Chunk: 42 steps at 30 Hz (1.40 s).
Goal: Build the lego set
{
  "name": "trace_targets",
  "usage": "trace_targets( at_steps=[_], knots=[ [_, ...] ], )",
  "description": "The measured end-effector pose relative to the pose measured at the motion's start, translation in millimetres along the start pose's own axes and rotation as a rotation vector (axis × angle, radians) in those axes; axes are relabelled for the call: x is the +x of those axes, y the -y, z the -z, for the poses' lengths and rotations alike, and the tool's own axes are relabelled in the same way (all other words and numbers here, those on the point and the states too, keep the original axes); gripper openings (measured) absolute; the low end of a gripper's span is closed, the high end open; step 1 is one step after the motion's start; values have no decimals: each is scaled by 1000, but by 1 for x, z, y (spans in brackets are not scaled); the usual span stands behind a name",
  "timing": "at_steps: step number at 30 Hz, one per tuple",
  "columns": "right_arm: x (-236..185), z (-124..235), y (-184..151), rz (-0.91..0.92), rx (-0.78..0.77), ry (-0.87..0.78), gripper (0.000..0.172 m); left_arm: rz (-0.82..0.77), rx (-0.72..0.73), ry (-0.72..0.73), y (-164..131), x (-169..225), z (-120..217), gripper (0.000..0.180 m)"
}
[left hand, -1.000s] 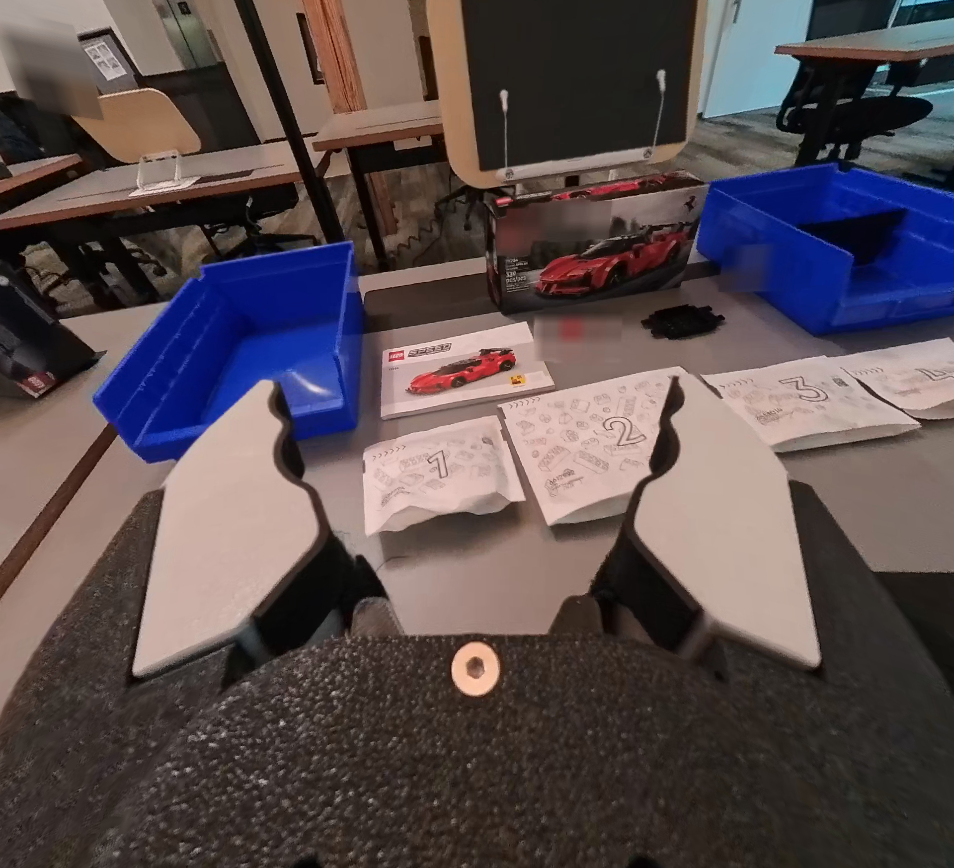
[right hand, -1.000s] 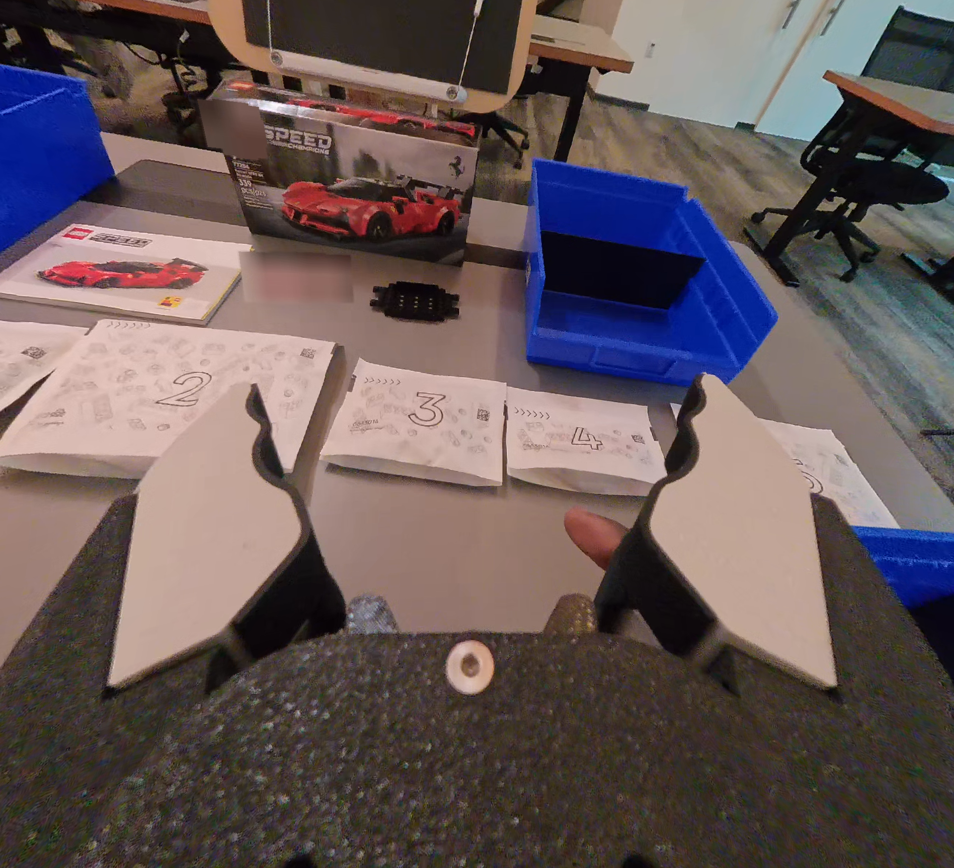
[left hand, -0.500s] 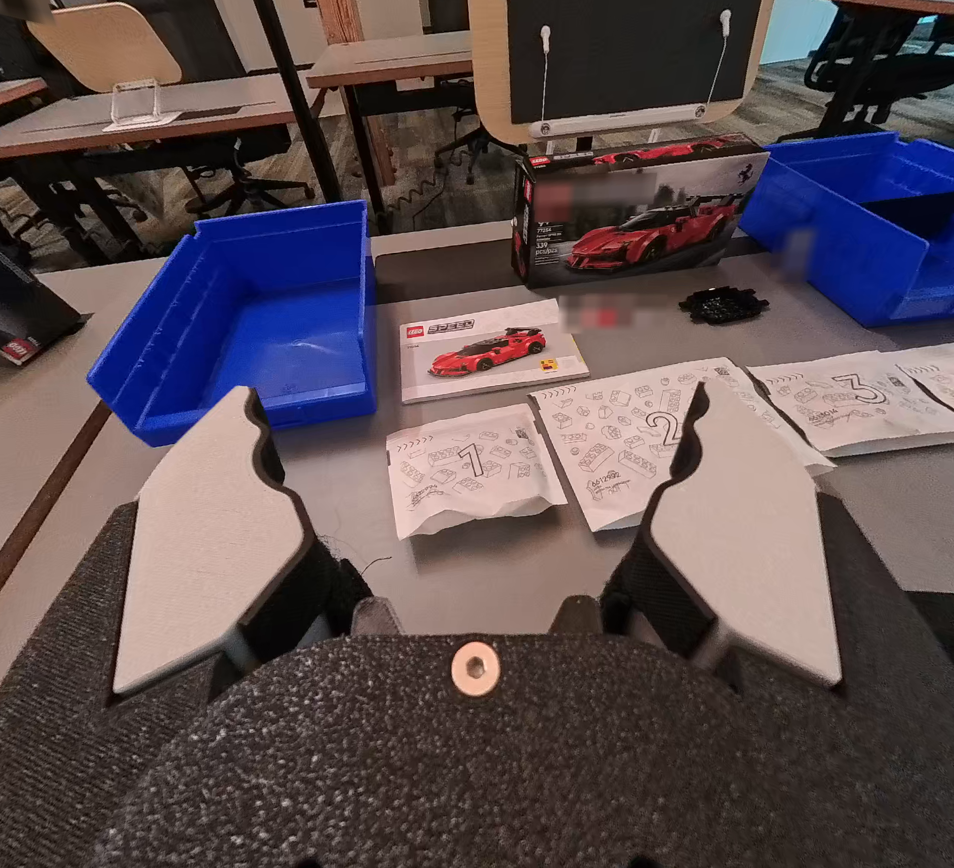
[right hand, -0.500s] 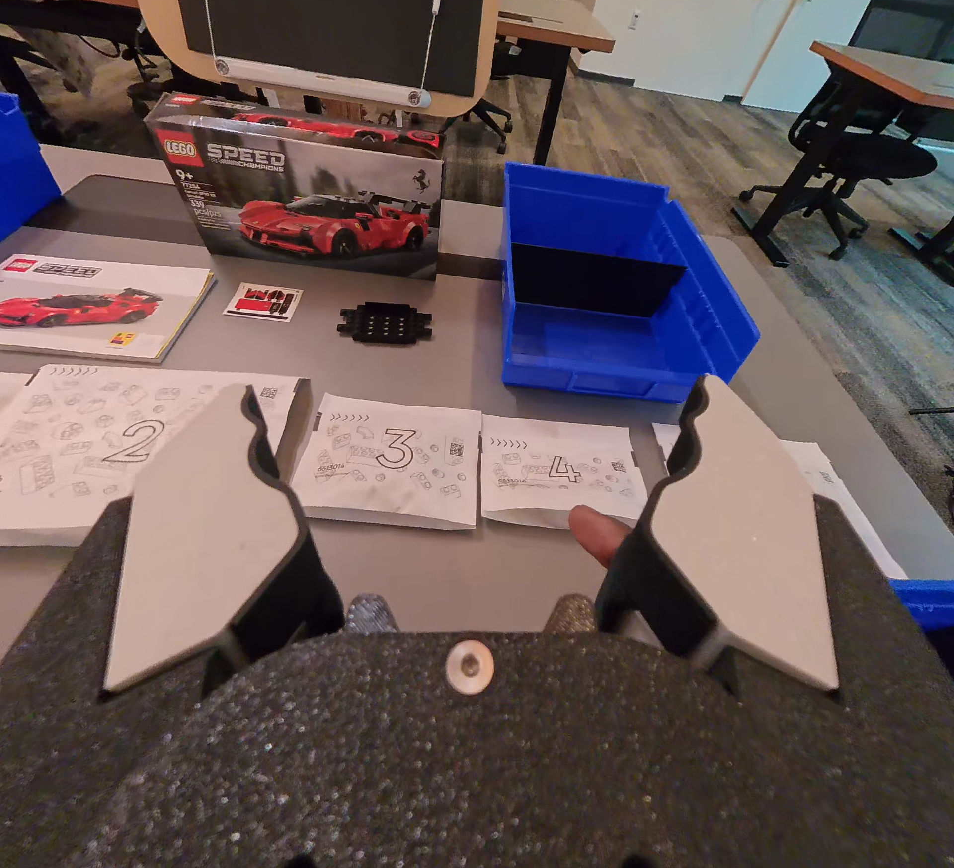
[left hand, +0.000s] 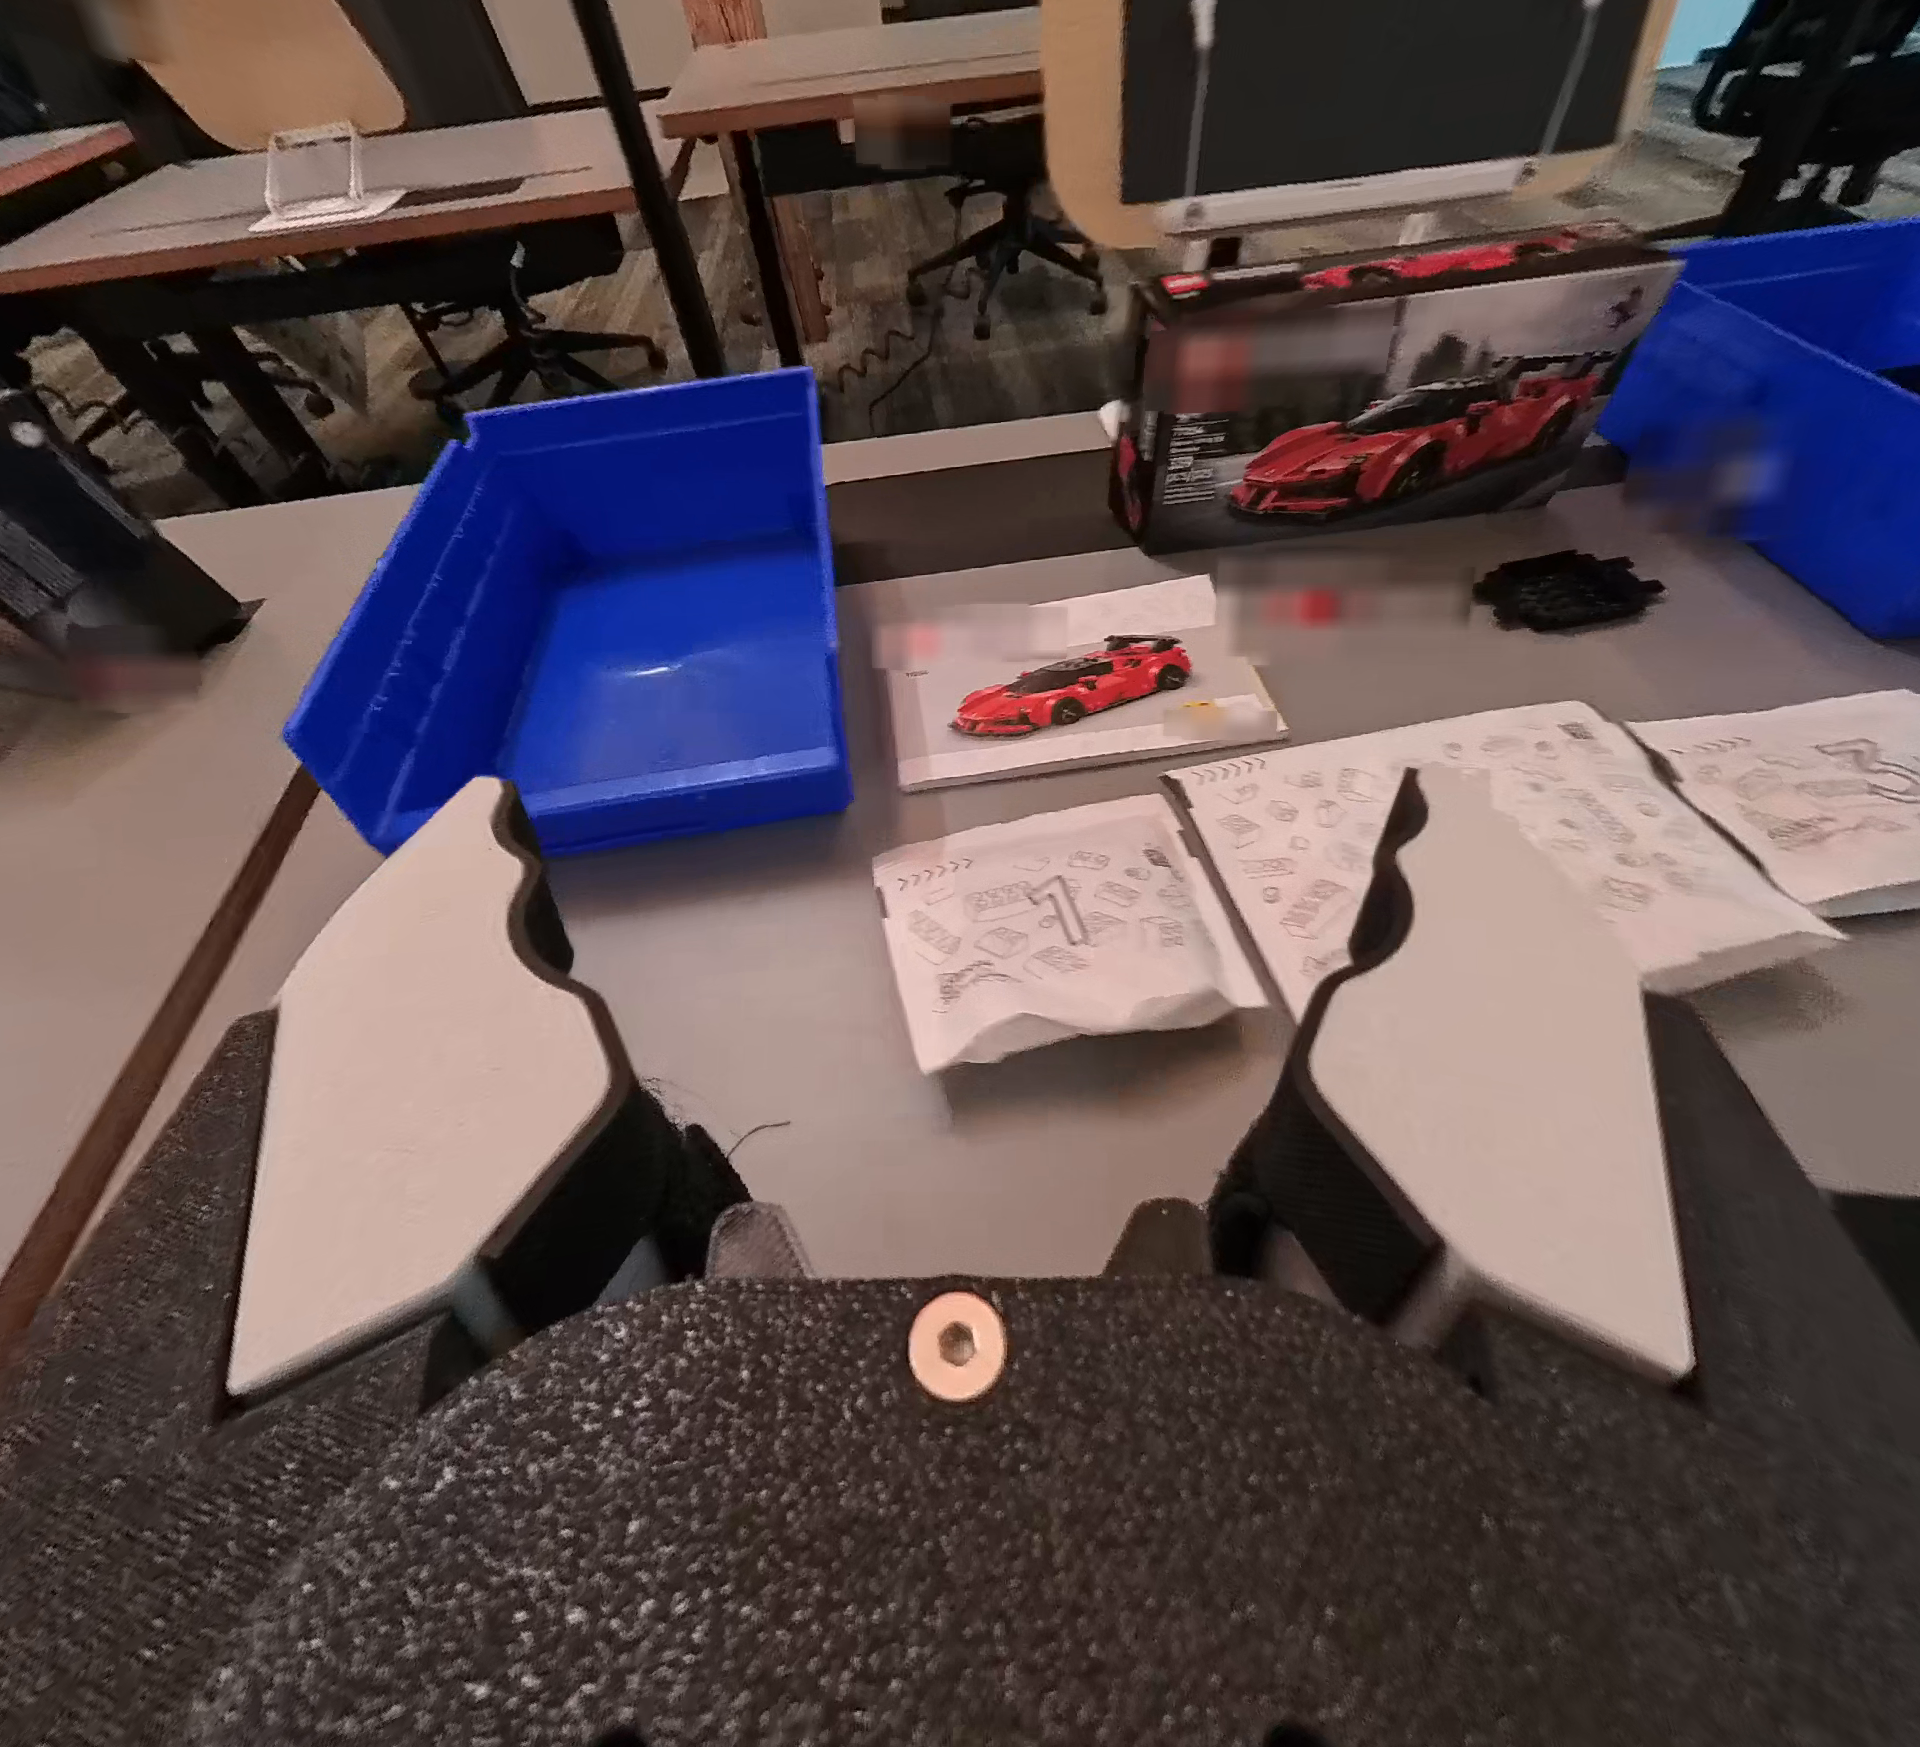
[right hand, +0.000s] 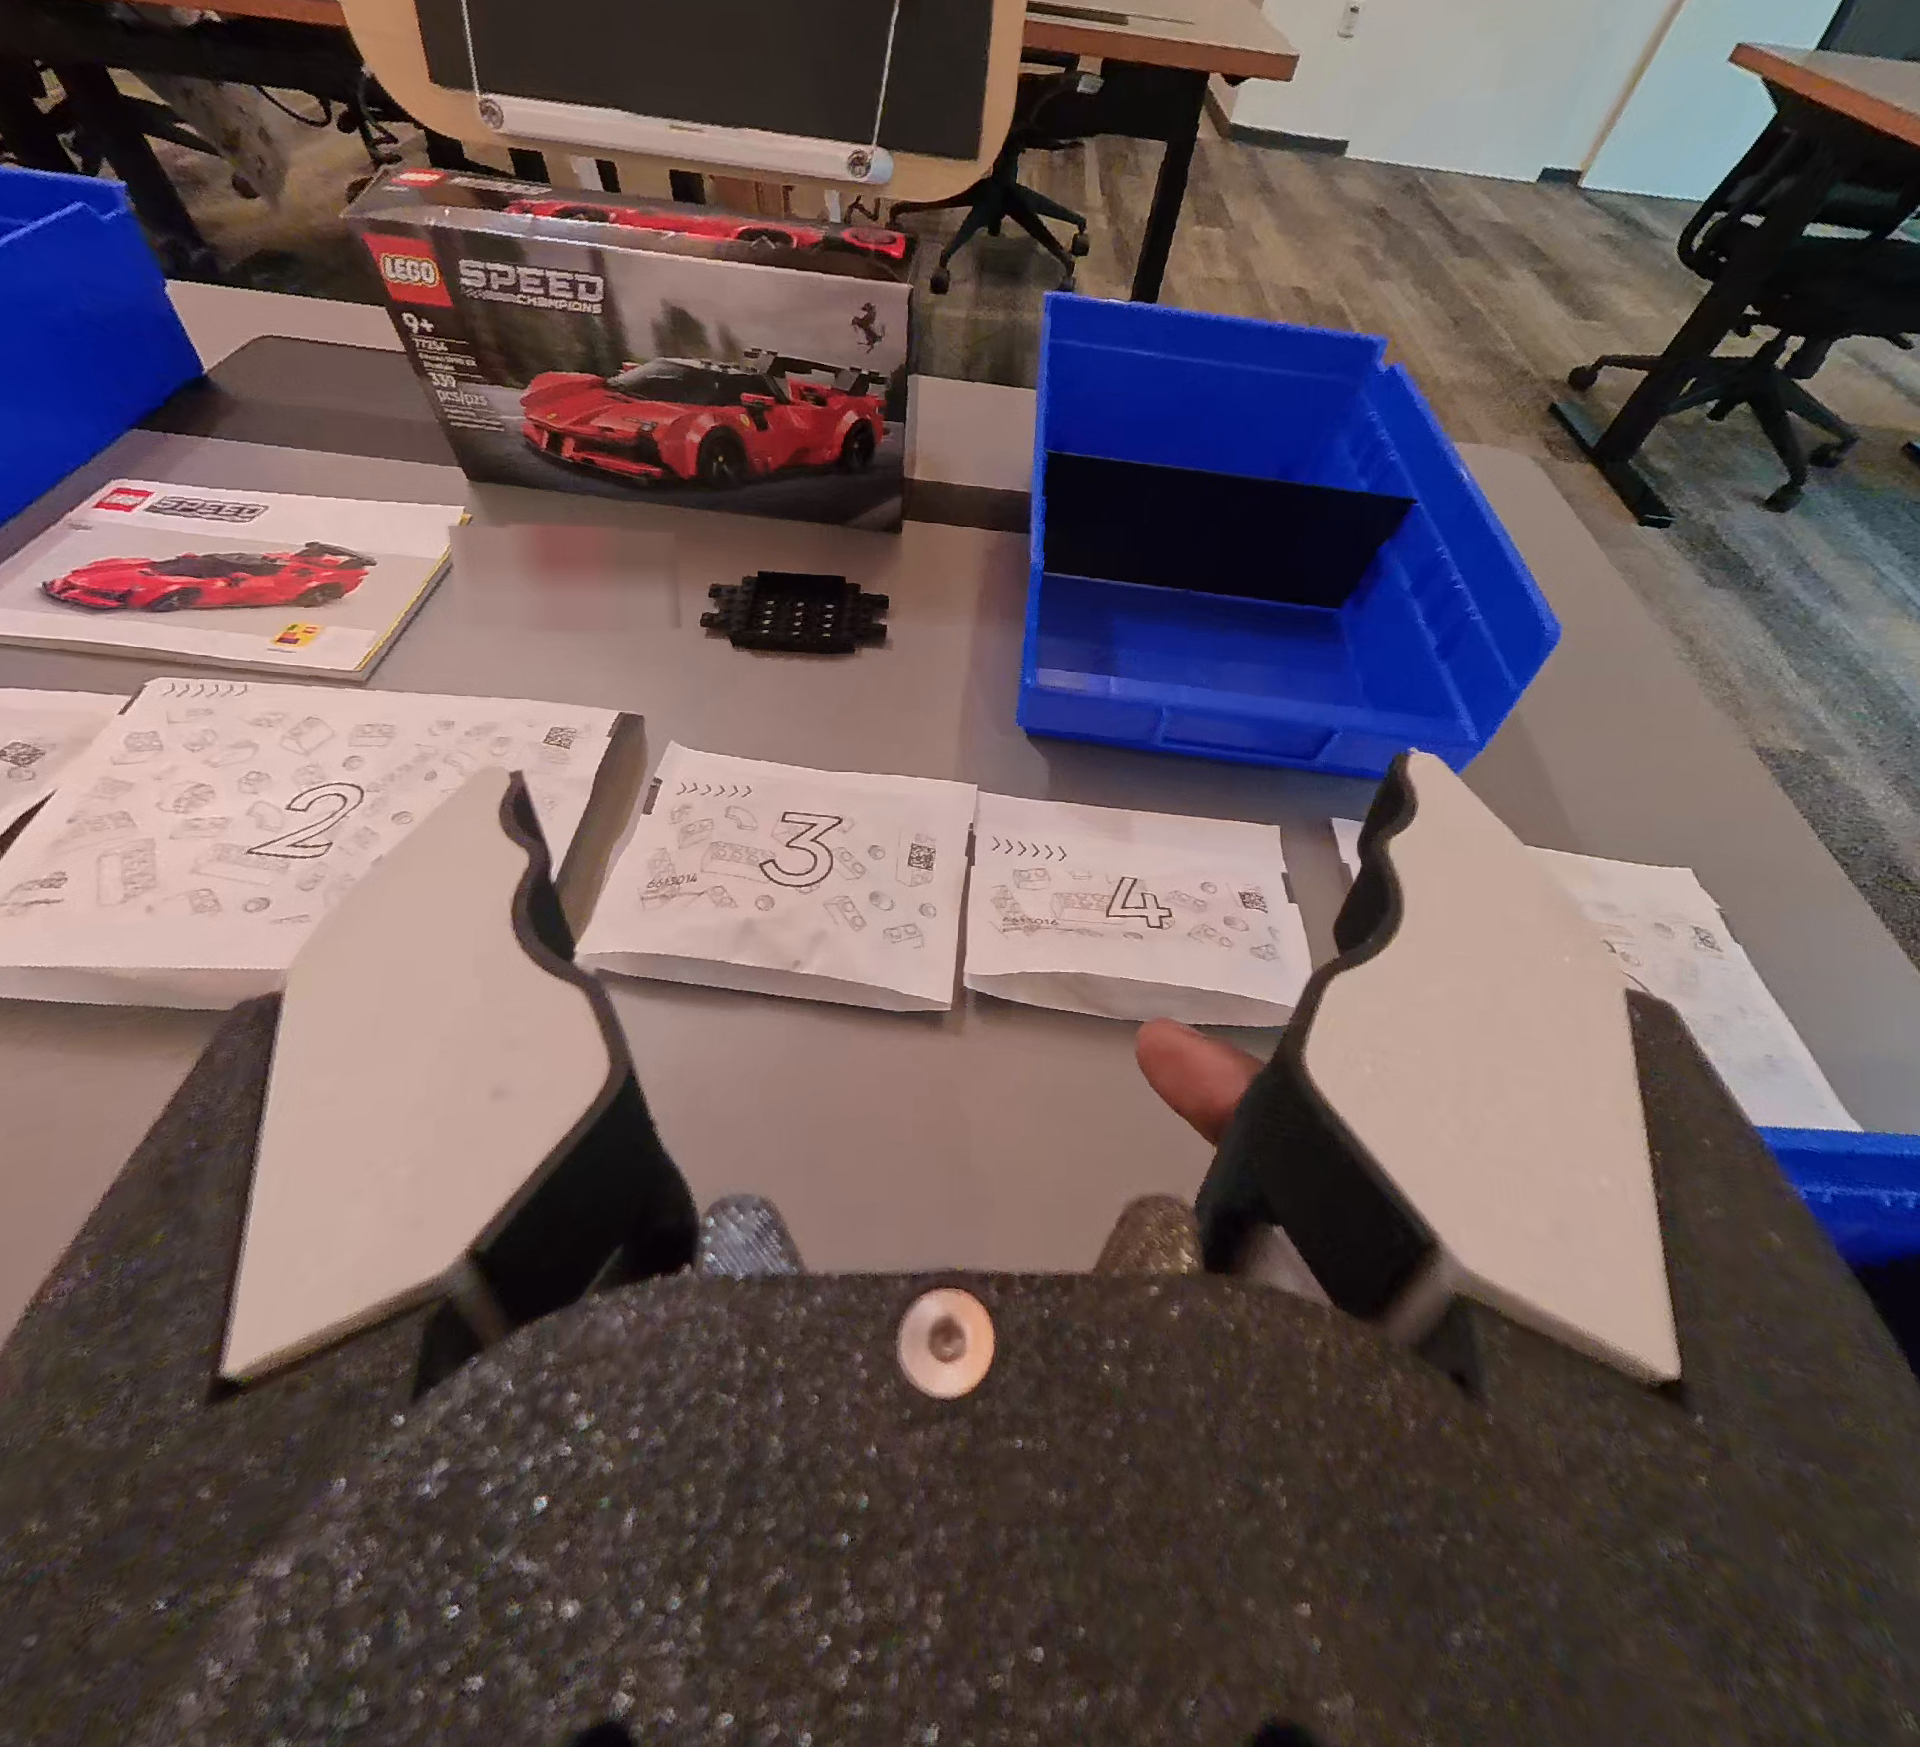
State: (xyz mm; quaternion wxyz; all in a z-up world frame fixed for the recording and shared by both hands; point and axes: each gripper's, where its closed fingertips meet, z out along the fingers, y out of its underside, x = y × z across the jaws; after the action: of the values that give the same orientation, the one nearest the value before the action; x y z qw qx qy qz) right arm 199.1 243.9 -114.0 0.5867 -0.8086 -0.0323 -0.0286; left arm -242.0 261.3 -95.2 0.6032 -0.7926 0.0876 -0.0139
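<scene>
Between the widely spread fingers of the left tongs [left hand: 956, 793], which grip nothing, lies a white printed paper bag [left hand: 1060, 928] on the grey bench [left hand: 727, 991], just beside the open blue plastic bin [left hand: 623, 617]. Right of that bin, past more such bags laid side by side, seemingly for order, the right tongs [right hand: 956, 783] hang equally spread and bare above two further white bags [right hand: 790, 876], a fingertip [right hand: 1184, 1074] showing beside one finger.

Even indoor light, soft shadows; left wrist view motion-blurred, right sharp, edges wide-angle warped.
</scene>
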Motion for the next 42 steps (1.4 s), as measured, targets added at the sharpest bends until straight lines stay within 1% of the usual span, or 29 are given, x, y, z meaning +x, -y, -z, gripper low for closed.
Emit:
trace_targets(
  at_steps=[4,8,11,15,20,31,32,33,34,36,37,38,40,41,42],
  knots=[
    [-9,-4,-1,-8,3,22,143,27,-53,20,-8,-35,-25,146],
    [-16,-7,-1,1,-1,37,142,42,-61,46,-8,-69,-55,146],
    [-19,-7,0,4,15,47,141,47,-84,56,-12,-87,-75,146],
    [-25,-9,-3,15,15,56,141,47,-122,43,-21,-95,-95,146],
    [-40,-18,-5,26,-1,104,139,42,-145,32,-28,-94,-111,146],
    [-67,-33,-5,52,-26,160,138,28,-160,35,-34,-97,-125,146],
    [-73,-33,-6,58,-28,184,134,27,-160,32,-33,-97,-125,146],
    [-82,-33,-7,67,-27,228,127,27,-155,30,-31,-96,-124,146],
    [-96,-32,-10,79,-28,295,117,27,-148,30,-30,-96,-123,146],
    [-128,-31,-22,103,-58,430,89,28,-135,33,-27,-95,-122,146],
    [-140,-33,-29,123,-74,470,74,29,-133,32,-27,-93,-122,146],
    [-151,-36,-38,147,-97,497,64,28,-135,31,-28,-92,-122,146],
    [-169,-42,-55,167,-143,536,37,22,-151,26,-31,-90,-122,146],
    [-176,-45,-63,152,-166,555,26,18,-156,28,-32,-89,-122,146],
    [-181,-49,-69,135,-188,566,19,12,-159,29,-34,-88,-122,146]
  ],
)
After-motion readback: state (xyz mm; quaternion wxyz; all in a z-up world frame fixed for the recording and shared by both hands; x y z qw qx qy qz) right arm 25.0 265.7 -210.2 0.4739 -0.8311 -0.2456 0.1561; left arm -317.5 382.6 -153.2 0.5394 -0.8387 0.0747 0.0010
